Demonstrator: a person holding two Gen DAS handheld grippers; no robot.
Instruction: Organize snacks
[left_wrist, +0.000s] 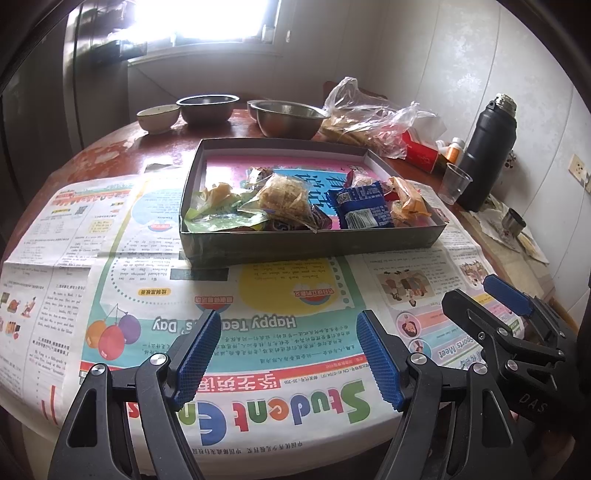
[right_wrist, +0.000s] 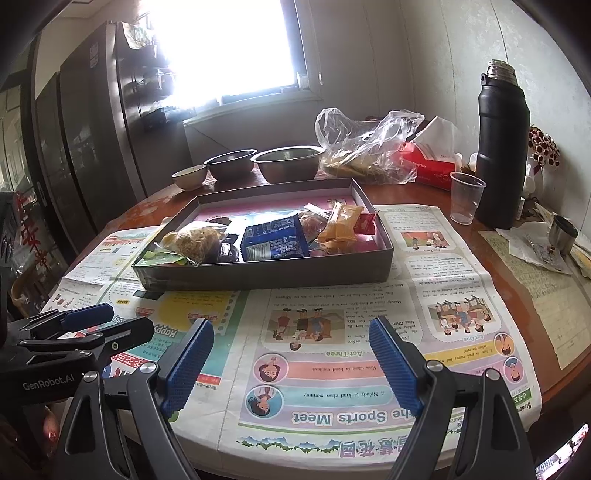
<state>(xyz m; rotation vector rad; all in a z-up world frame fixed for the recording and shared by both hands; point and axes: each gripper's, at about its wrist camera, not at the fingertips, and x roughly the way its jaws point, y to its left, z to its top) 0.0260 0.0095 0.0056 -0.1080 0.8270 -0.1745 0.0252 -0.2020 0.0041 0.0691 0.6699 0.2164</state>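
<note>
- Far left, back of the surface (right_wrist: 436, 195): small pale bowl (right_wrist: 189, 176), then two steel bowls (right_wrist: 231, 162) (right_wrist: 288, 162), all apart from the box.
- Newspaper (right_wrist: 332, 332) covers the near half of the surface; the box sits on its far edge.
- Left gripper (left_wrist: 288, 354): jaws spread wide, nothing between them, hovering over the newspaper short of the box.
- Box (left_wrist: 306, 240), shallow and grey, in the centre. Inside, left to right: green packet (left_wrist: 218, 218), clear bag of brown crisps (left_wrist: 286, 201), blue packet (left_wrist: 360, 206), orange packets (left_wrist: 408, 201). Snacks crowd the near side; the far half shows pink lining.
- Right gripper (right_wrist: 291, 362): jaws spread wide, holding nothing, also short of the box, open newspaper in between.
- Behind the box, right: crumpled clear plastic bag (right_wrist: 369, 147), red tissue box (right_wrist: 428, 166).
- Far right: clear plastic cup (right_wrist: 466, 197) just beside a tall black flask (right_wrist: 501, 147); small steel cup (right_wrist: 563, 229) on loose papers.
</note>
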